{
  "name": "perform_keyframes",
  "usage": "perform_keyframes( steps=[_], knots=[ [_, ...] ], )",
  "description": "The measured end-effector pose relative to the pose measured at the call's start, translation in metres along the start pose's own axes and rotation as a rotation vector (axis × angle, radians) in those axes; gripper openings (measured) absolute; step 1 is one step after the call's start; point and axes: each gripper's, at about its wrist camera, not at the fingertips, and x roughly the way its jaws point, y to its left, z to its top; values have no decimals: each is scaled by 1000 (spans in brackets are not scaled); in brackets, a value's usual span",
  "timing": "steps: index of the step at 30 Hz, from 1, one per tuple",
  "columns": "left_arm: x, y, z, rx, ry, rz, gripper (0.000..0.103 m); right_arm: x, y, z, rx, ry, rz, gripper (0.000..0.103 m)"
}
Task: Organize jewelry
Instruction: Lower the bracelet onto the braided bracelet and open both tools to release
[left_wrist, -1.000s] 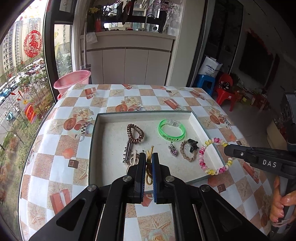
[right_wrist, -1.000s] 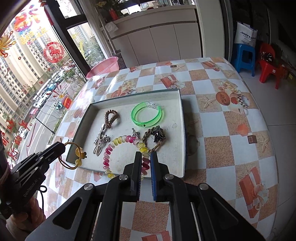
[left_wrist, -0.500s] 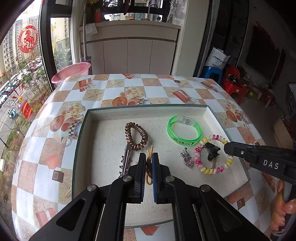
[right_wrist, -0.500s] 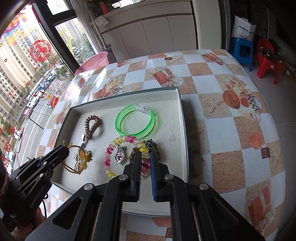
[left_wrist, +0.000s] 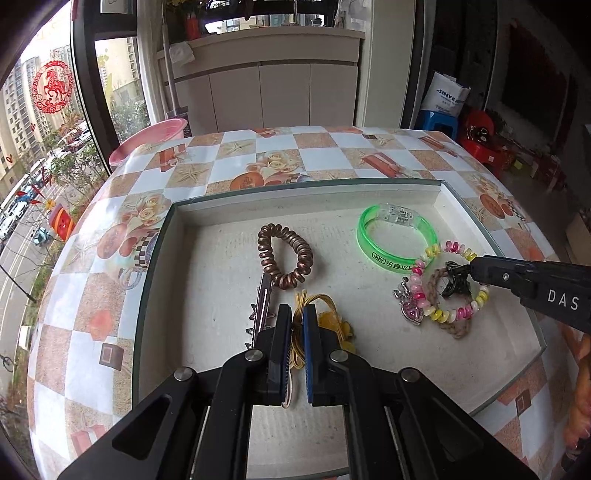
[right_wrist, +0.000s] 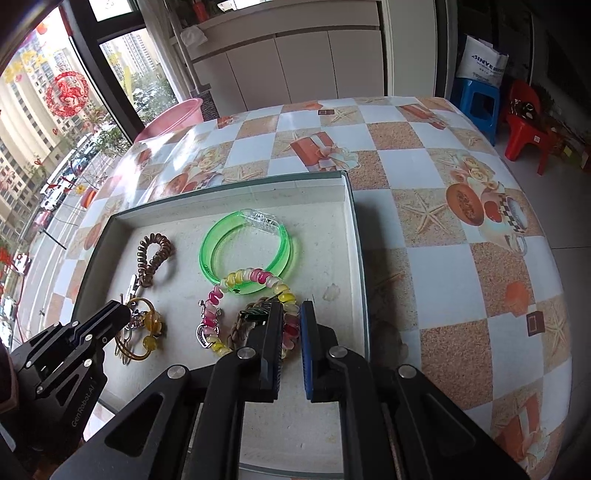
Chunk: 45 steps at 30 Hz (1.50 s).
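Observation:
A white tray (left_wrist: 229, 199) holds the jewelry. My left gripper (left_wrist: 297, 314) is shut on a yellow elastic band with amber beads (left_wrist: 334, 323), low over the tray floor; the band also shows in the right wrist view (right_wrist: 147, 328). My right gripper (right_wrist: 291, 308) is shut on the pink-and-yellow bead bracelet (right_wrist: 251, 277), which rests on the tray with a braided cord and black clip (left_wrist: 452, 282) and a heart pendant (left_wrist: 413, 312). A green bangle (left_wrist: 395, 238), a brown spiral hair tie (left_wrist: 284, 254) and a metal hair clip (left_wrist: 263, 302) lie in the tray.
The tray sits on a table with a checkered patterned cloth (left_wrist: 325, 155). A pink basin (left_wrist: 147, 142) stands past the table's far left edge by the window. Blue and red stools (right_wrist: 480, 105) stand on the floor at the right.
Both grippers moved forward over the tray and lower. The yellow band and the bead bracelet with cord came down from above the near rim into the tray.

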Motion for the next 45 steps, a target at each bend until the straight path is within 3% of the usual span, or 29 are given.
perform_keyframes(
  steps=[12, 14, 16, 17, 25, 40, 41, 43, 45],
  knots=[
    [-6, -3, -1, 4, -10, 2, 19, 3, -3, -3, 27, 22, 41, 11],
    [-9, -2, -1, -6, -16, -14, 19, 1, -3, -3, 36, 20, 60, 17],
    [-11, 0, 0, -20, -18, -20, 19, -3, -3, -4, 42, 13, 77, 42],
    [-13, 1, 1, -29, -20, -20, 19, -5, -3, -4, 43, 6, 83, 45],
    [-21, 4, 6, -43, -43, 14, 19, -25, -2, -2, 46, -40, 105, 45],
    [-20, 5, 12, -44, -31, 47, 20, -27, -9, -2, 55, -31, 109, 45],
    [-20, 6, 12, -45, -30, 50, 24, -26, -8, -2, 55, -27, 109, 45],
    [-22, 9, 13, -63, -32, 73, 103, -26, -8, -2, 52, -22, 106, 45],
    [-32, 12, 13, -84, -85, 89, 103, -24, -7, -3, 50, -17, 104, 45]
  ],
)
